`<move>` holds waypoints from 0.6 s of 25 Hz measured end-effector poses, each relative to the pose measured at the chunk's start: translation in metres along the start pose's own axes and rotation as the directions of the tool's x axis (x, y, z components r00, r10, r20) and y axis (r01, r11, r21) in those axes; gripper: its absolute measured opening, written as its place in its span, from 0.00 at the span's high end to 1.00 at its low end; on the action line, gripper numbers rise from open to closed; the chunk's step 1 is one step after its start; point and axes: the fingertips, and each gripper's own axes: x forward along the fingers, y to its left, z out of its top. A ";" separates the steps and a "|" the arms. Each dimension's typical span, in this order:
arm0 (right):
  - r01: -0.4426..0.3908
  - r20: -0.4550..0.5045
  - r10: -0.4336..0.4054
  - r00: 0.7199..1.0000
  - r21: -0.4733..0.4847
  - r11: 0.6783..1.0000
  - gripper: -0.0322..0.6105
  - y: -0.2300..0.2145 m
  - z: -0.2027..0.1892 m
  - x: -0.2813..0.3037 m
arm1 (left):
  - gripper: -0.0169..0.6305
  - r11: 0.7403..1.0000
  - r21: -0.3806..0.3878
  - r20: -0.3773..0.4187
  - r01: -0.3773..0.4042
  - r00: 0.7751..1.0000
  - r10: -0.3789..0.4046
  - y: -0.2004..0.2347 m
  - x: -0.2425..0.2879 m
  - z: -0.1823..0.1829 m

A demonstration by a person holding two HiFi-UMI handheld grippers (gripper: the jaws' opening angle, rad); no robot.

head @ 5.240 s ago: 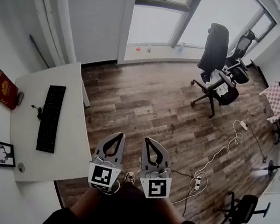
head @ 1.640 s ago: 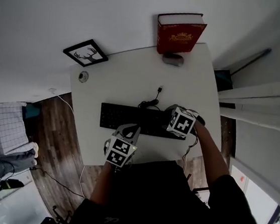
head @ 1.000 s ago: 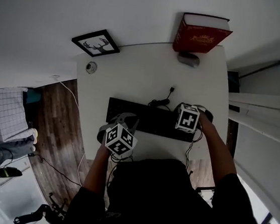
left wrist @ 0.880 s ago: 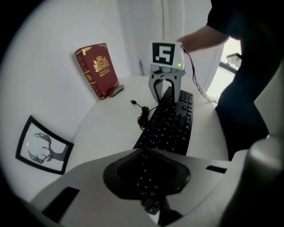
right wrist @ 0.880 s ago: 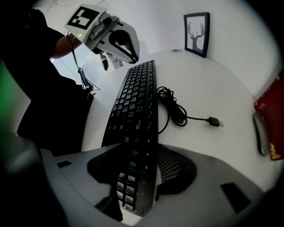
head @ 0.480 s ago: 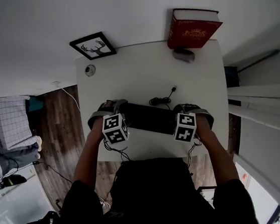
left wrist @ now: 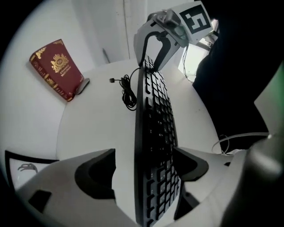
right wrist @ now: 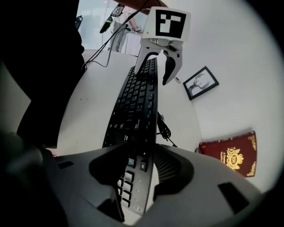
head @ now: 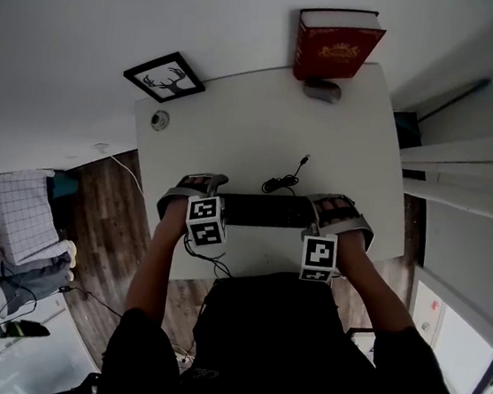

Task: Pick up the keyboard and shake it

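Observation:
A black keyboard (head: 263,210) lies across the white table (head: 237,128), its cable (head: 282,180) coiled behind it. My left gripper (head: 192,189) points down over the keyboard's left end. In the left gripper view its jaws have just been opening and stand wide on either side of the keyboard (left wrist: 153,142), with a gap beside the left pad (left wrist: 95,173). My right gripper (head: 338,214) is at the right end. Its jaws have been closing, and the pads (right wrist: 168,166) press on the keyboard (right wrist: 135,111), front and back edge.
A red book (head: 334,46) leans against the wall at the back, with a grey mouse (head: 320,89) in front of it. A framed deer picture (head: 164,76) and a small round object (head: 159,120) sit at the back left. Wooden floor lies to the left.
The left gripper came up from the table's front edge to the keyboard's left end and opened around it. The right gripper shifted at the right end and closed in on the keyboard.

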 end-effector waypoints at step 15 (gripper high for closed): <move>-0.304 0.270 0.223 0.937 0.309 0.901 0.58 0.019 -0.031 -0.040 | 0.59 0.994 0.054 -0.112 -0.091 0.989 0.097 -0.037 0.001 -0.008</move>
